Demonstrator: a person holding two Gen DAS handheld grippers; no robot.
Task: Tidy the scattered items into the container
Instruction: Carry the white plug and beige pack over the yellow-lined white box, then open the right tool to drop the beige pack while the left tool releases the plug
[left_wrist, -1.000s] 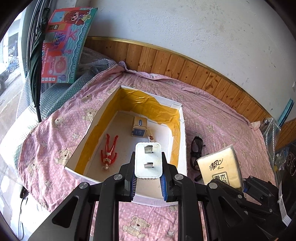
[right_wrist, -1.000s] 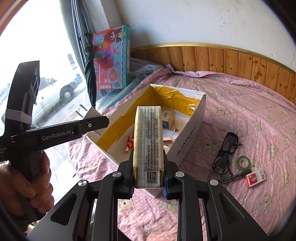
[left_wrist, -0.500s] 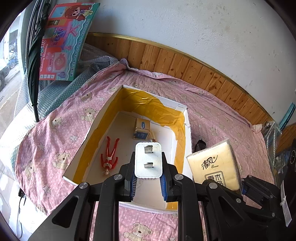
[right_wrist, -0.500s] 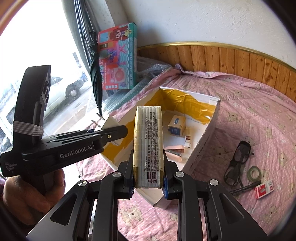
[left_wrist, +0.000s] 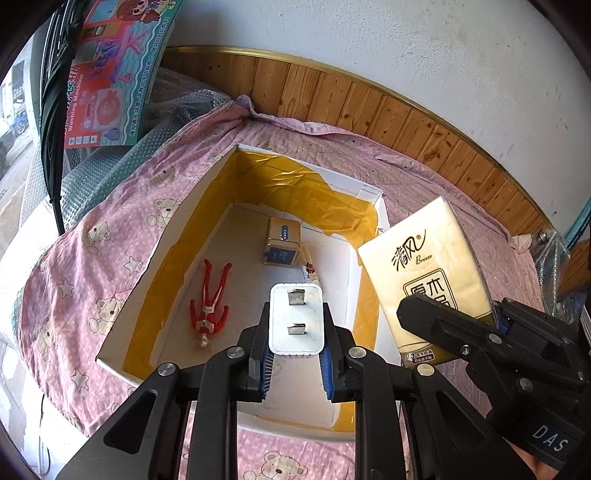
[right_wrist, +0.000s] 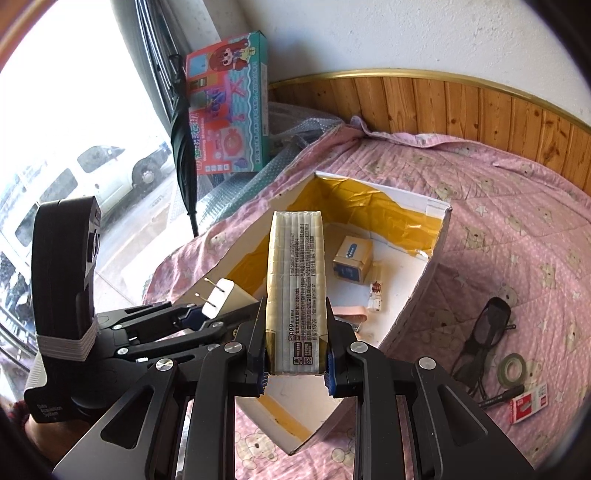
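A white cardboard box (left_wrist: 360, 184) with yellow-taped inner walls lies open on the pink bedspread. Inside it are a red toy figure (left_wrist: 210, 299), a small tan box (left_wrist: 282, 245) and a tiny toy (left_wrist: 309, 268). My left gripper (left_wrist: 297, 363) is shut on a white plug charger (left_wrist: 297, 319), held above the box's near end. My right gripper (right_wrist: 295, 363) is shut on a yellow tissue pack (right_wrist: 297, 288), which hangs over the box's right rim; the tissue pack (left_wrist: 428, 273) also shows in the left wrist view. In the right wrist view the charger (right_wrist: 221, 301) sits just left of the pack.
On the bedspread right of the box (right_wrist: 436, 225) lie black glasses (right_wrist: 487, 332), a roll of green tape (right_wrist: 513, 369), a dark pen (right_wrist: 502, 397) and a red-and-white small box (right_wrist: 528, 402). A toy carton (right_wrist: 229, 107) and a folded umbrella (right_wrist: 183, 140) lean at the back left.
Both grippers have moved forward over the box with their loads. The tissue pack has come left, closer to the box's right rim and the charger.
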